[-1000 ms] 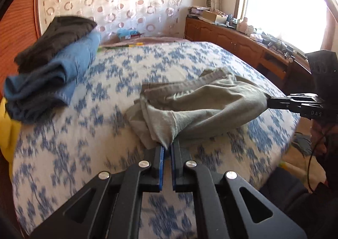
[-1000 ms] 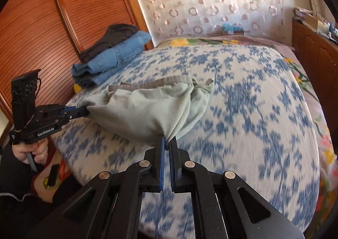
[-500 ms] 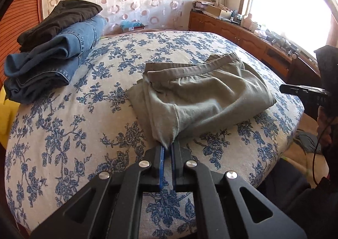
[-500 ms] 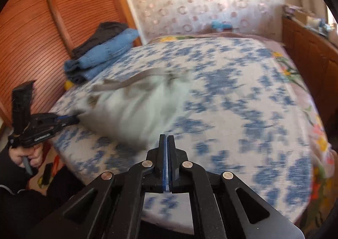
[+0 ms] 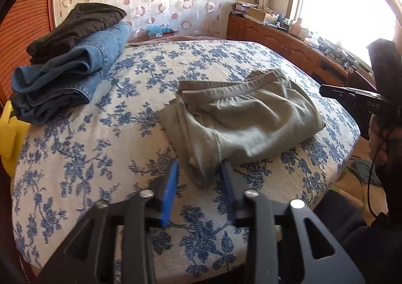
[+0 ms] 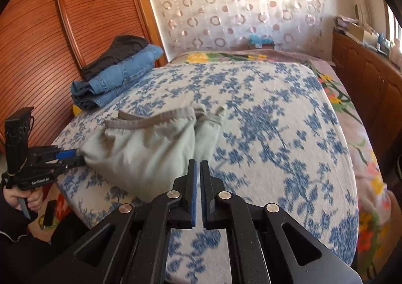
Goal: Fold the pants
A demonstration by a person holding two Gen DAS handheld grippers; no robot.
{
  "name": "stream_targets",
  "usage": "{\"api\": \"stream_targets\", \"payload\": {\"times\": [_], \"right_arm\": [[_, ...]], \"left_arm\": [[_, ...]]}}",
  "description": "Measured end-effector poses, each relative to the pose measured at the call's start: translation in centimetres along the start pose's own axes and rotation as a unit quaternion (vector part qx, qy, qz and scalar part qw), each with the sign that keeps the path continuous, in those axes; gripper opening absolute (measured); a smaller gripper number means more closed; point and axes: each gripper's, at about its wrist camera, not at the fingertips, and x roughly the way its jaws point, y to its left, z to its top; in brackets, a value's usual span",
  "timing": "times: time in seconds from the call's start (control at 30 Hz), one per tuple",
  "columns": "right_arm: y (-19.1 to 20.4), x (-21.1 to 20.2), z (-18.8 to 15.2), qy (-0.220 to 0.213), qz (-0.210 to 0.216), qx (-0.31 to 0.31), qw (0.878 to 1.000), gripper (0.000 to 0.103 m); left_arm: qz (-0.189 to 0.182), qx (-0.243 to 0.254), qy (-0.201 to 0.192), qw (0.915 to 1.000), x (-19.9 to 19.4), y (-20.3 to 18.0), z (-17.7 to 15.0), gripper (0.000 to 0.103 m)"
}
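A: Two claws, one pair of pants. Where do they lie?

B: Folded on the bed (image 5: 105,118), near its front edge. Left to right: the jeans (image 5: 65,75) stacked far left, then the pants (image 5: 241,120), grey-green. The left claw (image 5: 199,178) has just been opening; its jaws stand apart, a corner of the pants lying loose between the blue pads (image 5: 170,183), neither pressing it.

A: And the right claw (image 6: 197,178)?

B: It sits at the pants' near right edge. Its jaws have just parted to a narrow slit, with no cloth caught between them.

A: Any writing?

B: "GenRobot.AI" on the left claw's body in the right wrist view, and "DAS" on the right claw's body in the left wrist view.
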Motion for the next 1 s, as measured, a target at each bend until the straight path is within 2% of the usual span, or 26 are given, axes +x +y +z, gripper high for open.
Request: {"api": "stream_targets", "payload": {"times": [0.1, 0.2, 0.33, 0.43, 0.5, 0.57, 0.6, 0.7, 0.9, 0.97, 1.0], "right_arm": [[0.5, 0.9, 0.9, -0.002, 0.005, -0.009, 1.000, 0.021], [1.0, 2.4, 1.5, 0.003, 0.003, -0.016, 1.000, 0.034], [1.2, 4.7, 1.8, 0.018, 0.000, -0.023, 1.000, 0.034], [1.2, 6.0, 1.8, 0.025, -0.005, -0.026, 0.999, 0.034], [1.3, 6.5, 1.8, 0.028, -0.008, -0.028, 0.999, 0.034], [1.2, 6.9, 1.8, 0.031, -0.013, -0.030, 0.999, 0.035], [1.1, 6.9, 1.8, 0.030, -0.015, -0.029, 0.999, 0.035], [1.1, 6.9, 1.6, 0.027, -0.019, -0.028, 0.999, 0.035], [1.3, 7.1, 1.4, 0.025, -0.023, -0.030, 0.999, 0.035], [1.2, 7.1, 1.5, 0.023, -0.026, -0.026, 0.999, 0.035], [1.1, 7.0, 1.5, 0.021, -0.028, -0.023, 0.999, 0.035]], "left_arm": [[0.002, -0.001, -0.007, 1.0000, -0.6, 0.5, 0.5, 0.045], [0.008, 0.004, -0.013, 0.9999, -0.6, 0.9, 1.3, 0.059], [0.009, 0.004, -0.024, 0.9997, -0.4, 1.5, 2.7, 0.063], [0.020, 0.004, -0.037, 0.9991, 0.1, 1.7, 4.0, 0.063], [0.014, 0.002, -0.039, 0.9992, 0.5, 1.8, 4.7, 0.062], [-0.012, 0.001, -0.027, 0.9996, 1.5, 1.9, 5.4, 0.059], [-0.009, 0.004, -0.020, 0.9997, 2.0, 1.9, 5.7, 0.053], [-0.006, 0.012, -0.008, 0.9999, 3.5, 1.5, 6.1, 0.045], [-0.026, 0.016, 0.013, 0.9994, 5.4, 0.9, 6.7, 0.038], [-0.027, 0.021, 0.019, 0.9992, 5.9, 0.7, 6.8, 0.032], [-0.025, 0.022, 0.022, 0.9992, 6.1, 0.7, 6.8, 0.024]]}}
